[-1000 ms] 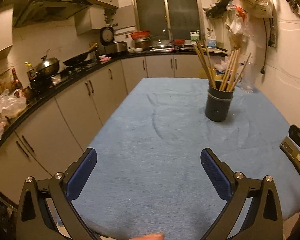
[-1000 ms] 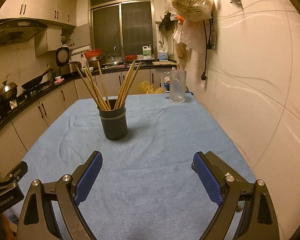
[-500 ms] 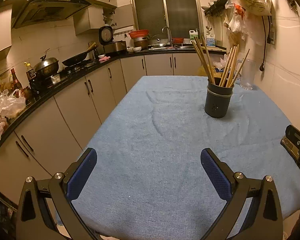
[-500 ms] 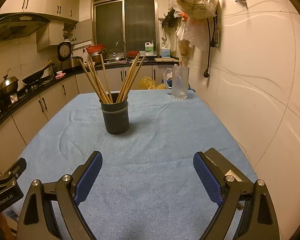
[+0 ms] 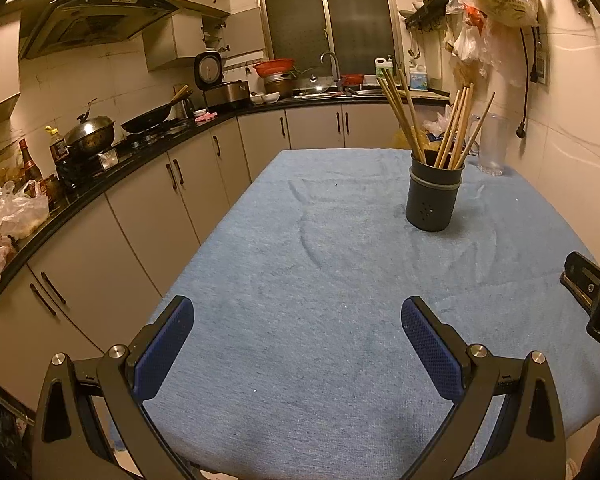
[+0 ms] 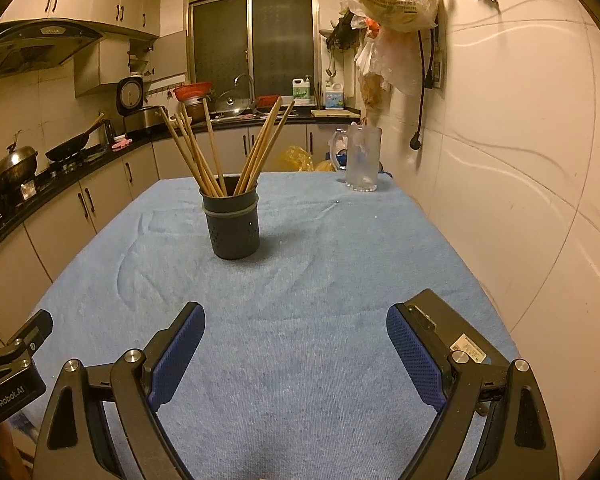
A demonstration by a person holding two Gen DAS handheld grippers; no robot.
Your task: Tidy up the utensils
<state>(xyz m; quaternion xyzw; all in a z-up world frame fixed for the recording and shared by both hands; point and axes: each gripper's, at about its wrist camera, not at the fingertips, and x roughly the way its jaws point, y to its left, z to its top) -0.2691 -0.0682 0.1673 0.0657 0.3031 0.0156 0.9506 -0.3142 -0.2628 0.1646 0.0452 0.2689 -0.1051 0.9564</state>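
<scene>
Chopsticks [image 6: 220, 152] fan upright from the dark holder [image 6: 232, 224], at 12 o'clock from the right gripper [image 6: 296, 344] and 1 o'clock from the left gripper [image 5: 296, 340]. Both sets of jaws gape wide, empty; the right looks nearer.

Both views forward over table [image 5: 300, 264]
</scene>
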